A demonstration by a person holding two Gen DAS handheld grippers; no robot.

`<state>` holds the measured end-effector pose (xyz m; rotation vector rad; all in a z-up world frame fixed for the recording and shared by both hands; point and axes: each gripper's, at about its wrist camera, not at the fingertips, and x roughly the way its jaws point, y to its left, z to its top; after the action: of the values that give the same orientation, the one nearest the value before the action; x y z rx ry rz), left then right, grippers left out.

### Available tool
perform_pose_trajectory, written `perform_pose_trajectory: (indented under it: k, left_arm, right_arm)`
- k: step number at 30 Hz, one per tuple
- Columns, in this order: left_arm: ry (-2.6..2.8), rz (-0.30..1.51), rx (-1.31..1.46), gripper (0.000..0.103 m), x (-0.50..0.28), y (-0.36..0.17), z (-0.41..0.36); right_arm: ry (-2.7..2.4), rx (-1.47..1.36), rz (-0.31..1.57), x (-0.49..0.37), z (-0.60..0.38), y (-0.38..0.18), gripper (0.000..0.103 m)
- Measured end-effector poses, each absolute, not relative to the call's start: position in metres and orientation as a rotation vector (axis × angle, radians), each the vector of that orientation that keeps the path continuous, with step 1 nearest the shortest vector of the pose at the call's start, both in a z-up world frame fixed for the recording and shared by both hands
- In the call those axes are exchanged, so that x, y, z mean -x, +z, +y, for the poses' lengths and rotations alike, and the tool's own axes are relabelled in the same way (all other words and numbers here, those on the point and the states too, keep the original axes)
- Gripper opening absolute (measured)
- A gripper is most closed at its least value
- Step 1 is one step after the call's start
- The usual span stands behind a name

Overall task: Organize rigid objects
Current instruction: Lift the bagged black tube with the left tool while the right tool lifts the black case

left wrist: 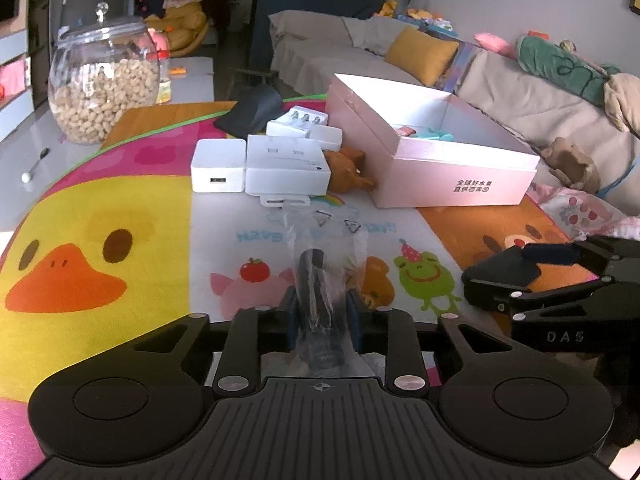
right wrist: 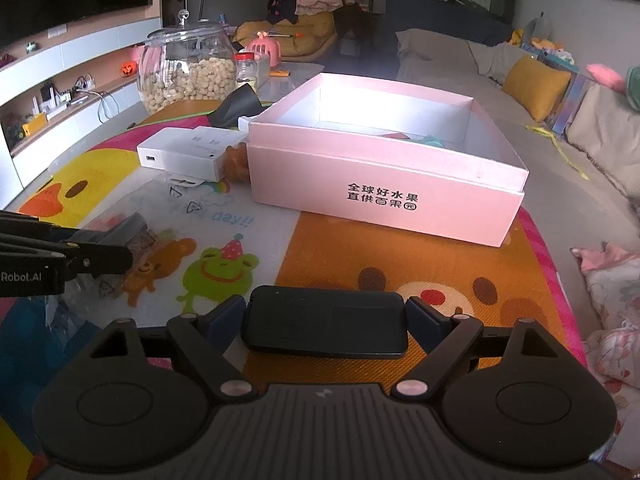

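status: both grippers are loaded, transfer to the pink box (right wrist: 384,184) not yet made. the left gripper (left wrist: 323,308) has its blue pads (left wrist: 355,312) closed on a dark cylindrical item in a clear plastic bag (left wrist: 318,292); the bag's free end trails forward over the cartoon mat (left wrist: 100,248). the right gripper (right wrist: 326,320) holds a flat black rectangular device (right wrist: 326,322) across its width, jaws set wide with a pad against each short end. the box stands open on the mat, directly ahead of the right gripper and ahead and to the right of the left one; a few coloured items already lie at its far end. white adapters (left wrist: 256,164) and a brown toy figure (left wrist: 348,170) rest on the mat just beside the box's left wall, untouched.

step in hand, as judged: carry phase, following pickup. the next move calls for lifting each load above the box rim, bringing it over bare floor inside, then opening the jaws. the loose bag may snag on the rim.
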<state>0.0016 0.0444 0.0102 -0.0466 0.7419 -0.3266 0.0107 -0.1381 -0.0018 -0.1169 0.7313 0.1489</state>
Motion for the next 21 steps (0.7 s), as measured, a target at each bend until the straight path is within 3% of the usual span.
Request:
perform_pose_trajectory:
  k: [21]
  left_arm:
    - [-0.467,0.668,0.059,0.024,0.02,0.025,0.05]
  right_arm:
    - [0.187,0.129,0.649,0.011,-0.135,0.018,0.086]
